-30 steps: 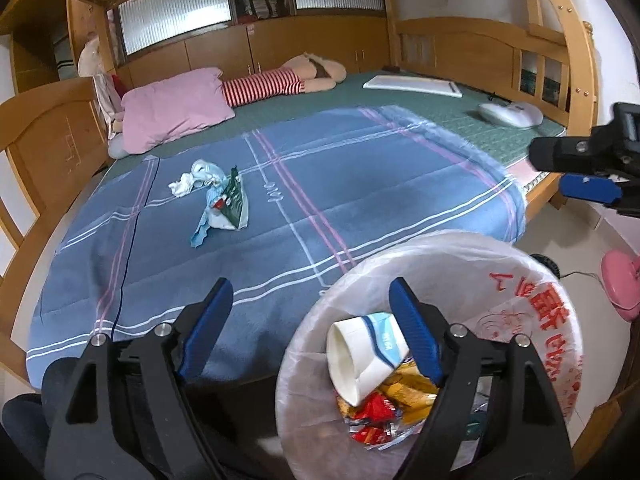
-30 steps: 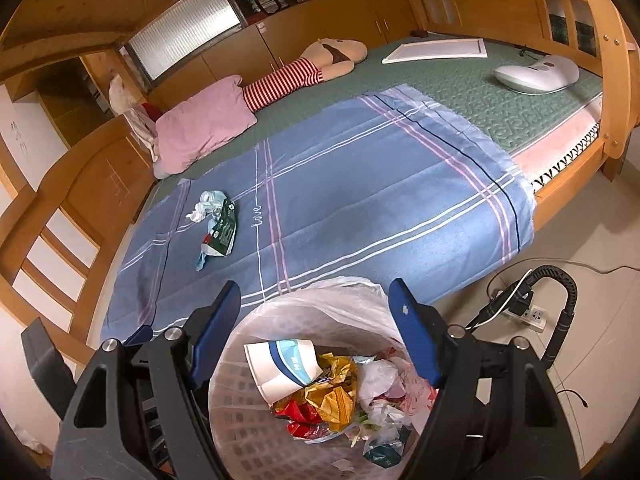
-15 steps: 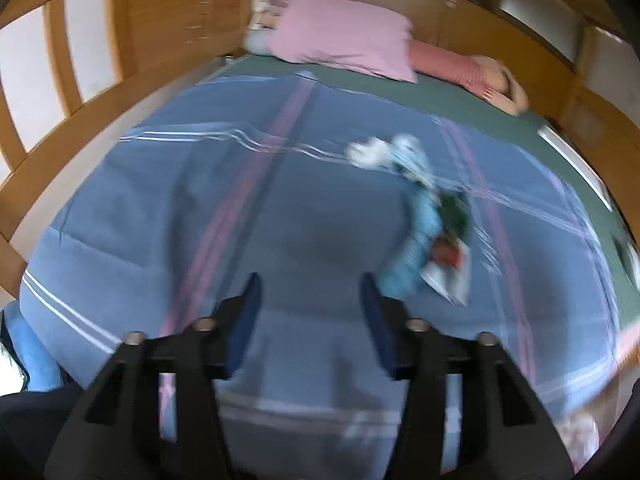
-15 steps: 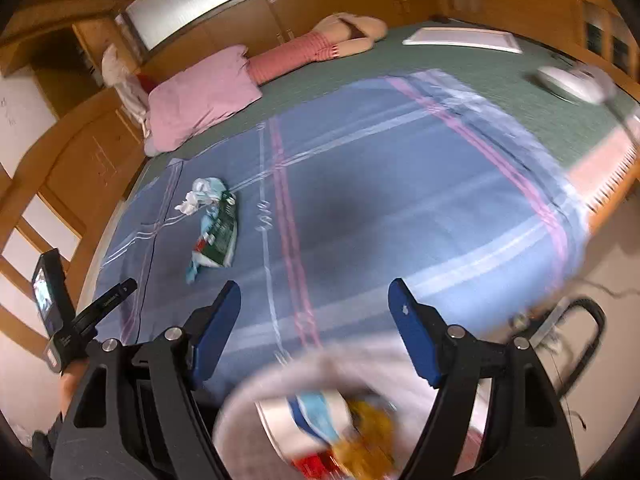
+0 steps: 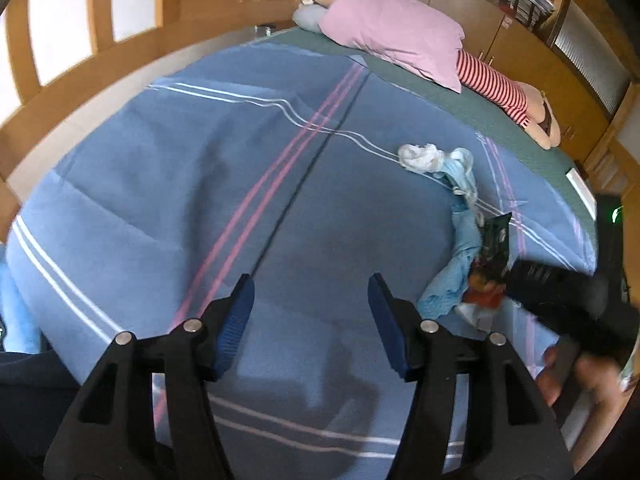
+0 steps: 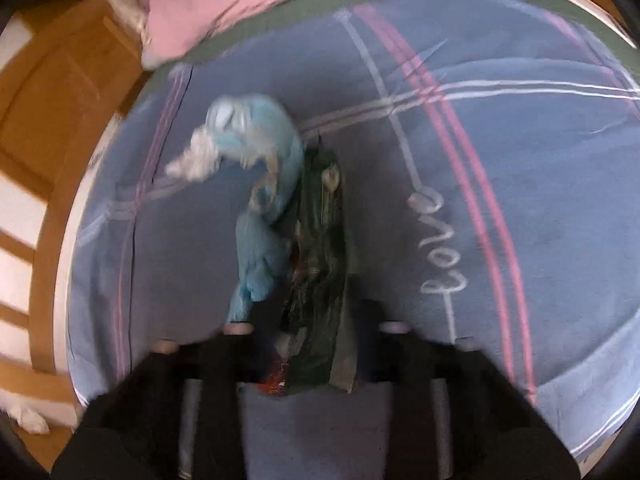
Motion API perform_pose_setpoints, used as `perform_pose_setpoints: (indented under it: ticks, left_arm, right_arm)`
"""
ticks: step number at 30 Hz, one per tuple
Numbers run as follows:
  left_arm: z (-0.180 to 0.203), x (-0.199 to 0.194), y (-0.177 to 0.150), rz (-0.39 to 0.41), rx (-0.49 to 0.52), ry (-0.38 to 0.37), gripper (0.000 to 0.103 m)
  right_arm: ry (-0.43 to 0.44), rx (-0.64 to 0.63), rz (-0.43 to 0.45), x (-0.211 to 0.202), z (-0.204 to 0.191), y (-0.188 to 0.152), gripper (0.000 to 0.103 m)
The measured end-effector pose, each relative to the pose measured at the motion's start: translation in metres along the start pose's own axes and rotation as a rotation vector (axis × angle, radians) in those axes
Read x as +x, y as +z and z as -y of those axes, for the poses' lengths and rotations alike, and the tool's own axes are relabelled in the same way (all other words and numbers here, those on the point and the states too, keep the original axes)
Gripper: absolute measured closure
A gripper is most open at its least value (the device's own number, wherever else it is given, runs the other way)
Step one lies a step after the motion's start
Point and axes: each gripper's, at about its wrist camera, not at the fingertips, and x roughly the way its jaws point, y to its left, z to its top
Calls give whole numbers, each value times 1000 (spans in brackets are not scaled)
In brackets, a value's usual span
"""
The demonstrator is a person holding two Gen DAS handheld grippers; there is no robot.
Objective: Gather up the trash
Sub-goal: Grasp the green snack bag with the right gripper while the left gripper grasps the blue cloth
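Dark-green snack wrapper on bed, long axis running straight out from my right claw, nearer one; blurred, grip state indeterminable. Left claw released, wrapper to its right.

- We see broad bare blue blanket ahead of the left gripper, its jaws spread with nothing between them.
- On our right the trash pile lies on the blanket: white tissue, crumpled blue plastic, dark green wrapper.
- The right gripper reaches in over the pile's near end, crowding that side.
- Wrapper fills the blurred gap between the right gripper's arms; blanket right of it is bare.
- Pink pillow and wooden bed rail bound the far and left edges.
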Motion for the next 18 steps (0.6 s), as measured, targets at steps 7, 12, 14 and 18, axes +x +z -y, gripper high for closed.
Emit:
perform_pose_setpoints:
  ticks: [7,12,14,18]
  left_arm:
    - [70,53,29,-38,132,-128,43]
    - [124,102,20,-107,271,-182,38]
    - [134,107,19,-97,287,-213,31]
    - [154,111,14,-91,378,-240,61]
  right_arm:
    - [-28,-10,83,-60,38,-26,93]
    - [-48,35,135,-103,75,-49,93]
    - [-26,43,153,-116,83,-61,93]
    - [-6,40,181,-135,89,-88,93]
